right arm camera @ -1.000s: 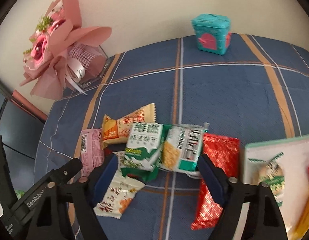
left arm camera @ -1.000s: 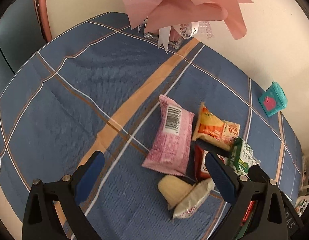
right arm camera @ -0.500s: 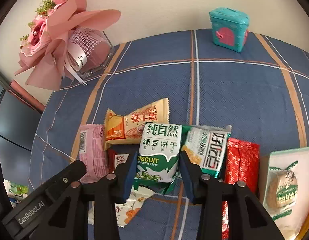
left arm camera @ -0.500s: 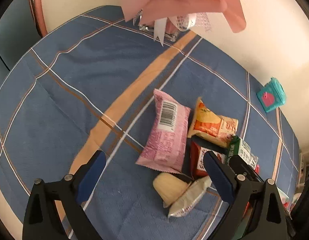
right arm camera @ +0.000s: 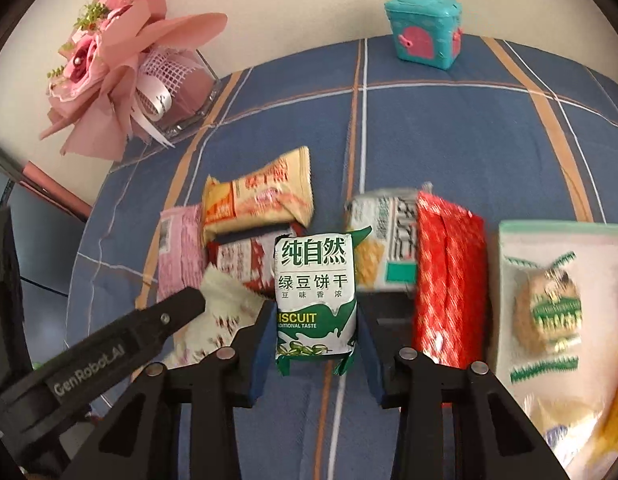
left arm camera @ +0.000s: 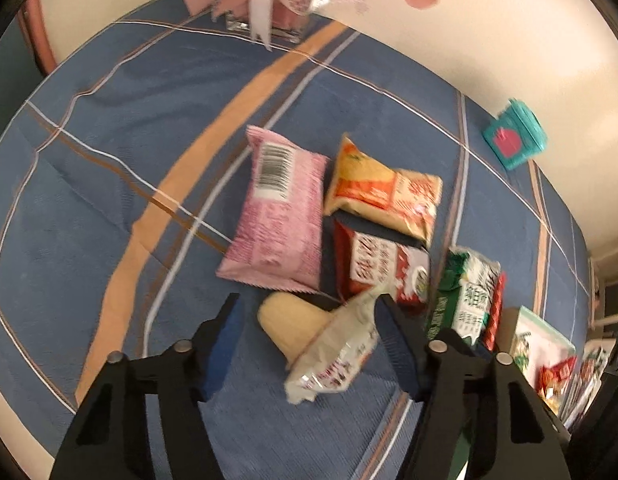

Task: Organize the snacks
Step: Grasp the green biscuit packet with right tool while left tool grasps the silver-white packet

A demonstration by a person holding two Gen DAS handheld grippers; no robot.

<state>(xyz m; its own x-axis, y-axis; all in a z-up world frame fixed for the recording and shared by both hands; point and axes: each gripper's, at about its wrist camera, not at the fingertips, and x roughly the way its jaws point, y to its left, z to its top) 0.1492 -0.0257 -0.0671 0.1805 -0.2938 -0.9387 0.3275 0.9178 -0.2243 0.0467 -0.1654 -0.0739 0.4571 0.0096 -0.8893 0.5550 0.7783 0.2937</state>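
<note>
My right gripper (right arm camera: 315,332) is shut on a green and white biscuit packet (right arm camera: 315,292) and holds it up above the cloth. My left gripper (left arm camera: 309,320) is open, its fingers on either side of a clear-wrapped cream snack (left arm camera: 321,340). On the blue plaid cloth lie a pink packet (left arm camera: 277,212), an orange packet (left arm camera: 385,192), a red and white packet (left arm camera: 377,264) and a green packet (left arm camera: 465,300). The right wrist view also shows the orange packet (right arm camera: 257,196), a red packet (right arm camera: 449,280) and the left gripper's finger (right arm camera: 149,328).
A white tray (right arm camera: 509,240) with snacks in it sits at the right. A pink bouquet in a glass vase (right arm camera: 121,68) stands at the back left. A teal box (right arm camera: 423,36) stands at the back by the wall.
The right gripper closed on the green biscuit packet and lifted it off the pile. The left gripper came down and narrowed around the cream snack.
</note>
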